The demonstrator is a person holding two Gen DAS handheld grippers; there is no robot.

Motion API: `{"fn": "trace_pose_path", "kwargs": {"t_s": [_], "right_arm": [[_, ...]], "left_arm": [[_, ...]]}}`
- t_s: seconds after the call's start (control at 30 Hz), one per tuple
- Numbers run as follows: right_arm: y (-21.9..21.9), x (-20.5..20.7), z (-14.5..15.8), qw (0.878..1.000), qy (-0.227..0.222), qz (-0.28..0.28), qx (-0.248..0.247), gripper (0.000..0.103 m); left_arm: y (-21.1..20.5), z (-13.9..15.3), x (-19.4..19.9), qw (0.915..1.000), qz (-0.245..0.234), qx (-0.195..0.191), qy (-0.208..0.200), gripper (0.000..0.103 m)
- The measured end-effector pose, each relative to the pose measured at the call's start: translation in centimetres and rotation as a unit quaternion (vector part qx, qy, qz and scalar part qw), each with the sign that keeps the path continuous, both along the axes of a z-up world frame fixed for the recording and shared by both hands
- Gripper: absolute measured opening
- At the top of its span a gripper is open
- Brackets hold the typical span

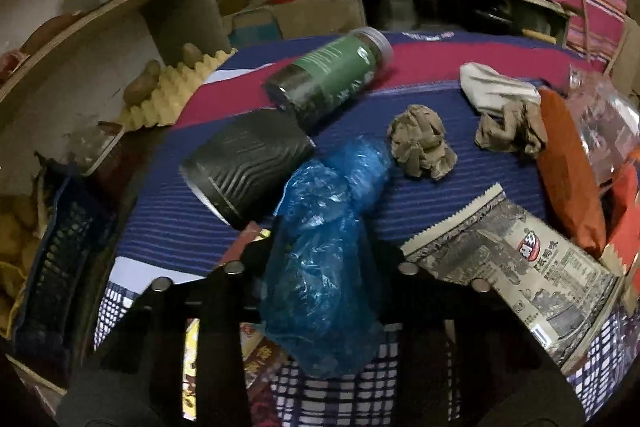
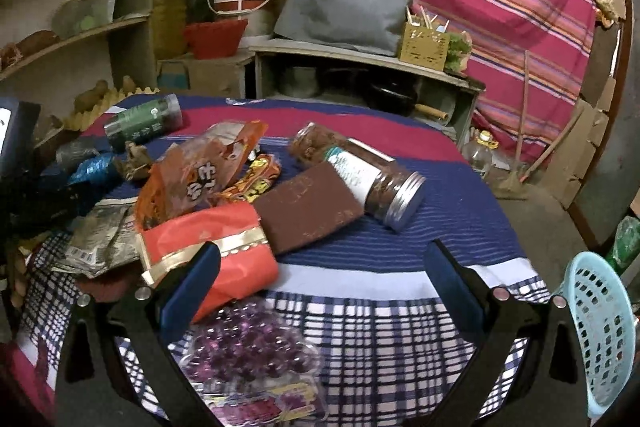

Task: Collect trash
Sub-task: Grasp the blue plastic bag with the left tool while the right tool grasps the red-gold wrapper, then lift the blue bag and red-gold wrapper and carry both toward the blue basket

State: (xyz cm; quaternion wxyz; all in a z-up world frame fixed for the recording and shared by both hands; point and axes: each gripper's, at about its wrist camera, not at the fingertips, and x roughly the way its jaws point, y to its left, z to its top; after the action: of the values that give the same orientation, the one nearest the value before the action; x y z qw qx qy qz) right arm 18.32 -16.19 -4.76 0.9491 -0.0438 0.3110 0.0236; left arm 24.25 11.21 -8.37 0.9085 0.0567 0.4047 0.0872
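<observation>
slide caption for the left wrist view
Left gripper shut on a crumpled blue plastic bag amid cups, jars and wrappers on a striped cloth.

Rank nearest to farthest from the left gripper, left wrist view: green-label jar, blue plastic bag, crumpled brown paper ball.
1. blue plastic bag: between the left gripper's fingers, centre.
2. crumpled brown paper ball: beyond the bag, slightly right.
3. green-label jar: lying on its side at the table's far edge, centre.

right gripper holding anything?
No. In the right wrist view the right gripper stands wide open over the striped cloth, with nothing between its fingers.
</observation>
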Motion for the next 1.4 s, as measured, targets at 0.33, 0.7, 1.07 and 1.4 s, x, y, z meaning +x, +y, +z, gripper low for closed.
{"fn": "trace_pose_path", "kwargs": {"t_s": [0.33,0.7,1.07,1.4], "right_arm": [[4.1,-1.4,-1.4,0.998,0.026,0.047,-0.014,0.099],[5.9,0.2,-3.9,0.995,0.077,0.049,-0.044,0.099],[2.9,1.4,-0.6,0.999,0.021,0.02,-0.027,0.099],[4.9,1.6,-0.1,0.996,0.005,0.077,-0.051,0.065]], "left_arm": [[-0.2,4.9,-3.8,0.9977,-0.009,-0.015,-0.065,0.017],[0.3,5.3,-4.7,0.9972,-0.004,-0.039,-0.063,0.017],[-0.3,5.8,-4.6,0.9969,-0.011,-0.041,-0.066,0.018],[-0.7,5.7,-4.5,0.9971,-0.014,-0.036,-0.065,0.018]]}}
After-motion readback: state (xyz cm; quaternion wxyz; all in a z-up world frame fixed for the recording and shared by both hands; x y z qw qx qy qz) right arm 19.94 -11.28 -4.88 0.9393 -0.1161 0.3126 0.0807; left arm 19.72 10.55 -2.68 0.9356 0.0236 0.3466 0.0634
